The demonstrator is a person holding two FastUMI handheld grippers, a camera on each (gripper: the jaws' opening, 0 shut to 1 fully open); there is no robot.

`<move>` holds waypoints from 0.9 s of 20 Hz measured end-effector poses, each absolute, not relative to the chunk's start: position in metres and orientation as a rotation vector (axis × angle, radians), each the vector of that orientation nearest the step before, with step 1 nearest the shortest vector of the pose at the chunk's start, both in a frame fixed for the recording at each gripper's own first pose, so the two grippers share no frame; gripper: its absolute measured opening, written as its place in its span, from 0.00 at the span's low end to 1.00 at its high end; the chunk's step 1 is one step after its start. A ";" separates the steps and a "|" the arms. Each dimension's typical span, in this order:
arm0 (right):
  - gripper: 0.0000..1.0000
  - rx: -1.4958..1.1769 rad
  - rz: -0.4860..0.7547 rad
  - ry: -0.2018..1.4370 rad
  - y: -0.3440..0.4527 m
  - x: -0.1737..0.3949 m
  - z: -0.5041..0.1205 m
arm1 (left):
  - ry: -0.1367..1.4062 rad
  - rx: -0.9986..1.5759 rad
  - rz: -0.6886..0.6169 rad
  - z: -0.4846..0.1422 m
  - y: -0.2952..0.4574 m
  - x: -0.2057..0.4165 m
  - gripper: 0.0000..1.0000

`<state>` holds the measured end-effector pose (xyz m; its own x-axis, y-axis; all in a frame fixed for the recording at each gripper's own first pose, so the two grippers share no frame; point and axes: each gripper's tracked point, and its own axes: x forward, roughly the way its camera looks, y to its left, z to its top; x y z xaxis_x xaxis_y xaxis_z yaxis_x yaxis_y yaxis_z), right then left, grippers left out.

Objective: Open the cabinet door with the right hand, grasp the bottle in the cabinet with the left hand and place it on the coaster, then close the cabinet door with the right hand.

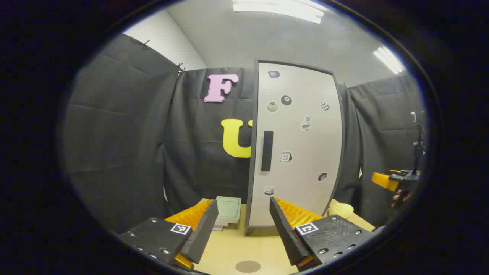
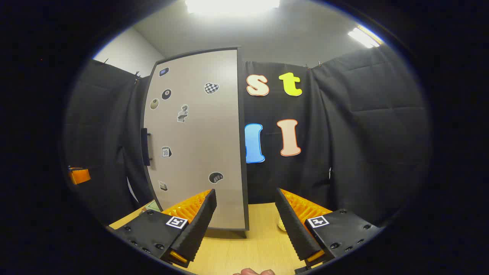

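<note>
1. Beige cabinet door [image 1: 298, 145] is closed, so the bottle inside is hidden; the round coaster [image 1: 248, 266] lies on the tabletop [image 1: 233, 244].
2. Left gripper [image 1: 244, 229] and right gripper [image 2: 246, 223] hold their jaws spread, empty.
3. Step 1 pending: right gripper must reach the black handle [image 1: 267, 151].

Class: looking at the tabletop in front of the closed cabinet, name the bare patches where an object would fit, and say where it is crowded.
Bare tabletop lies before the cabinet door, around the round coaster, and right of the cabinet. Crowded: the stacked books left of the cabinet and a yellow soft toy at its right.
</note>
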<state>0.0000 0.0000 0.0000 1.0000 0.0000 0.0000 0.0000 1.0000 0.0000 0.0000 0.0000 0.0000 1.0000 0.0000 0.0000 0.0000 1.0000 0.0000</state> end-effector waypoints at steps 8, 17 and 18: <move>0.98 0.052 -0.058 -0.007 0.019 0.003 0.014 | -0.002 -0.034 -0.042 0.023 0.025 0.023 0.82; 0.98 0.060 -0.061 0.007 0.038 0.004 0.021 | 0.018 -0.028 -0.061 0.008 0.038 0.036 0.84; 0.98 0.063 -0.057 0.013 0.042 0.004 0.020 | 0.019 -0.023 -0.063 0.007 0.040 0.036 0.82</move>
